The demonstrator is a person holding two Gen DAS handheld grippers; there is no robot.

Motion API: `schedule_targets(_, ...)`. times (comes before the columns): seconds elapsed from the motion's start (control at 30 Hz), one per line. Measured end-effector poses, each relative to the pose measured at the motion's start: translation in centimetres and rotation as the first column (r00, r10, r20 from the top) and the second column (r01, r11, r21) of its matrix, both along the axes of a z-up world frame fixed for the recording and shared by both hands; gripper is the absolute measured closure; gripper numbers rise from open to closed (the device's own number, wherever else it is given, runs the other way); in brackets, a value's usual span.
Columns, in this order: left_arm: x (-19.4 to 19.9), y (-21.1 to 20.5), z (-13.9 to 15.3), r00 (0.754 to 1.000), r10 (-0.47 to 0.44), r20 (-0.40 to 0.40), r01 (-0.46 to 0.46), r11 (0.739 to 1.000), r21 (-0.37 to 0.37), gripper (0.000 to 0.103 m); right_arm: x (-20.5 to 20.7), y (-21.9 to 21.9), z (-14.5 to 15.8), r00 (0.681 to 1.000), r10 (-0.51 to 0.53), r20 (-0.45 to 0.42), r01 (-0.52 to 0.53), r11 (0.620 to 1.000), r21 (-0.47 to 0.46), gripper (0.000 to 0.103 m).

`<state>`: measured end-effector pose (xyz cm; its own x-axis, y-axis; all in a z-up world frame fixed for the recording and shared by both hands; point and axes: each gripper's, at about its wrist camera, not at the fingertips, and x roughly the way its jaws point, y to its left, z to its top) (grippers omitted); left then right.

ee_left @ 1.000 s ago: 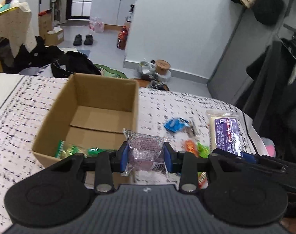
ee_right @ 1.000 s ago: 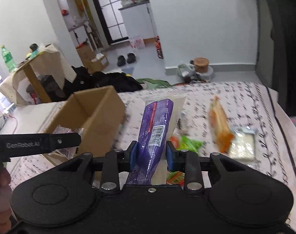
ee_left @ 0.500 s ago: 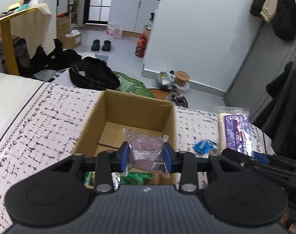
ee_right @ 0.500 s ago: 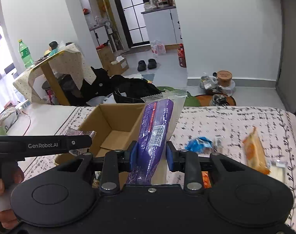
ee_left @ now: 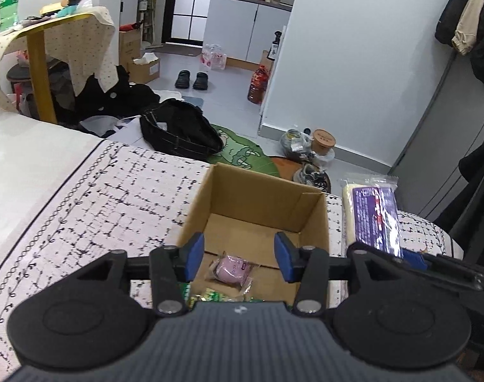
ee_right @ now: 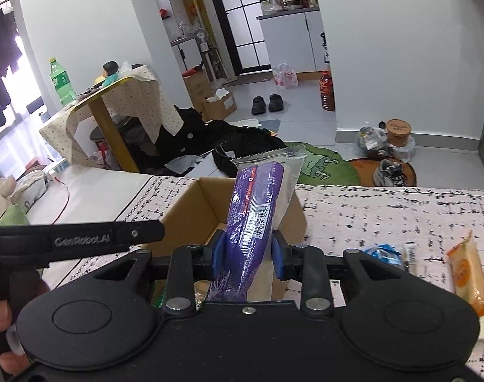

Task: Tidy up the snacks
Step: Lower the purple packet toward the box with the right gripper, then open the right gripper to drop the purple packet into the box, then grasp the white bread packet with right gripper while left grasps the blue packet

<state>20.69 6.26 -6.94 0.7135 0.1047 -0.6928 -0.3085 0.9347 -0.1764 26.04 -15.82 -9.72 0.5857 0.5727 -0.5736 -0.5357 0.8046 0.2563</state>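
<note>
Where left tongs (ee_right: pixel 76 242) read "GenRobot.AI" — right tongs (ee_right: pixel 247 256) pinch purple packet (ee_right: pixel 254 219)

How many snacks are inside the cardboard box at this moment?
2 visible in the cardboard box: a pink wrapped snack on its floor under the open left gripper, and a green packet at the near edge. The gripper body may hide more.

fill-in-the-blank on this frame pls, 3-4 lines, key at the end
1. The left tongs are ____ above the cardboard box.
2. The pink snack lies ____ the cardboard box.
3. The right tongs are shut on the ____ packet.
4. The orange packet lies on the ____, outside the box.

Missing words: open; inside; purple; bedspread
</note>
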Motion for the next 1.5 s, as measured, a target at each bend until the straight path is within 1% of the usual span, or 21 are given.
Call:
schedule_targets(0.13,-0.5,0.4,0.0,1.000,0.012,-0.015,-0.012,1.000,0.019,0.049,0.6,1.1,-0.1,1.000,0.009,-0.010,-0.009,1.000,0.008,0.072)
schedule_targets(0.2,-0.7,0.5,0.0,1.000,0.021,-0.023,-0.020,0.999,0.027,0.045,1.0,1.6,-0.2,0.999,0.030,-0.017,-0.030,0.999,0.028,0.069)
schedule_targets(0.23,-0.8,0.5,0.0,0.999,0.024,-0.026,-0.023,0.999,0.031,0.042,1.1,1.9,-0.3,0.999,0.037,-0.020,-0.036,0.998,0.043,0.065)
schedule_targets(0.27,-0.8,0.5,0.0,0.999,0.027,-0.031,-0.026,0.999,0.034,0.041,1.3,2.0,-0.3,0.999,0.041,-0.023,-0.040,0.998,0.052,0.052)
schedule_targets(0.3,-0.9,0.5,0.0,0.999,0.028,-0.036,-0.027,0.999,0.034,0.036,1.3,1.9,-0.3,0.999,0.030,-0.022,-0.029,0.999,0.046,0.043)
schedule_targets(0.33,-0.9,0.6,0.0,0.999,0.030,-0.041,-0.028,0.999,0.032,0.031,1.1,1.6,-0.3,1.000,0.013,-0.006,-0.013,0.999,0.039,0.042)
schedule_targets(0.4,-1.0,0.5,0.0,0.998,0.036,-0.047,-0.035,0.999,0.030,0.030,0.6,0.7,0.0,1.000,0.004,0.020,-0.005,1.000,0.031,0.040)
schedule_targets(0.43,-1.0,0.3,-0.1,0.998,0.038,-0.050,-0.037,0.999,0.032,0.029,0.5,0.3,0.1,1.000,-0.002,0.018,0.002,1.000,0.031,0.040)
schedule_targets(0.47,-1.0,0.1,-0.1,0.998,0.038,-0.052,-0.037,0.999,0.035,0.028,0.4,-0.3,0.2,1.000,-0.015,0.015,0.014,0.999,0.033,0.036)
schedule_targets(0.6,-1.0,-0.8,-0.3,0.998,0.030,-0.055,-0.028,0.999,0.033,0.022,-0.7,-3.2,0.7,0.996,-0.077,0.053,0.077,0.997,0.002,0.014)
schedule_targets(0.67,-0.9,-1.4,-0.3,0.998,0.024,-0.052,-0.023,0.999,0.032,0.019,-1.2,-4.7,0.7,0.993,-0.101,0.063,0.102,0.995,-0.002,0.010)
schedule_targets(0.73,-1.0,-2.1,-0.3,0.999,0.018,-0.044,-0.017,0.999,0.033,0.012,-1.5,-5.9,0.5,0.991,-0.122,0.059,0.122,0.992,-0.008,0.009)
schedule_targets(0.77,-1.0,-2.4,-0.3,0.999,0.016,-0.038,-0.015,0.999,0.035,0.010,-1.7,-6.4,0.5,0.990,-0.130,0.058,0.131,0.991,-0.012,0.008)
schedule_targets(0.83,-1.0,-3.1,-0.2,1.000,0.006,-0.027,-0.005,0.999,0.036,0.004,-2.1,-7.2,0.4,0.987,-0.144,0.065,0.146,0.989,-0.019,0.004)
schedule_targets(0.87,-1.0,-3.5,-0.1,1.000,-0.001,-0.023,0.002,0.999,0.033,0.002,-2.3,-7.5,0.4,0.986,-0.149,0.070,0.151,0.988,-0.020,0.000)
schedule_targets(0.9,-1.1,-3.9,0.0,1.000,-0.009,-0.018,0.009,1.000,0.030,0.000,-2.5,-8.0,0.3,0.985,-0.157,0.075,0.159,0.987,-0.019,0.000)
schedule_targets(1.13,-0.9,-6.8,0.2,0.998,-0.068,0.006,0.068,0.998,0.009,0.000,-3.4,-11.4,-0.3,0.974,-0.222,0.054,0.222,0.975,-0.007,0.000)
schedule_targets(1.2,-0.7,-7.7,0.2,0.995,-0.095,0.014,0.095,0.995,-0.010,0.000,-3.5,-12.5,-0.4,0.969,-0.242,0.051,0.243,0.970,-0.004,0.000)
schedule_targets(1.33,-0.4,-9.6,-0.3,0.991,-0.132,0.010,0.132,0.991,-0.022,0.000,-3.6,-14.5,-0.8,0.957,-0.284,0.052,0.286,0.958,-0.013,0.000)
schedule_targets(1.5,0.0,-11.9,-1.3,0.984,-0.178,0.001,0.177,0.983,-0.046,0.000,-3.8,-16.7,-1.5,0.947,-0.320,0.020,0.320,0.947,0.006,0.000)
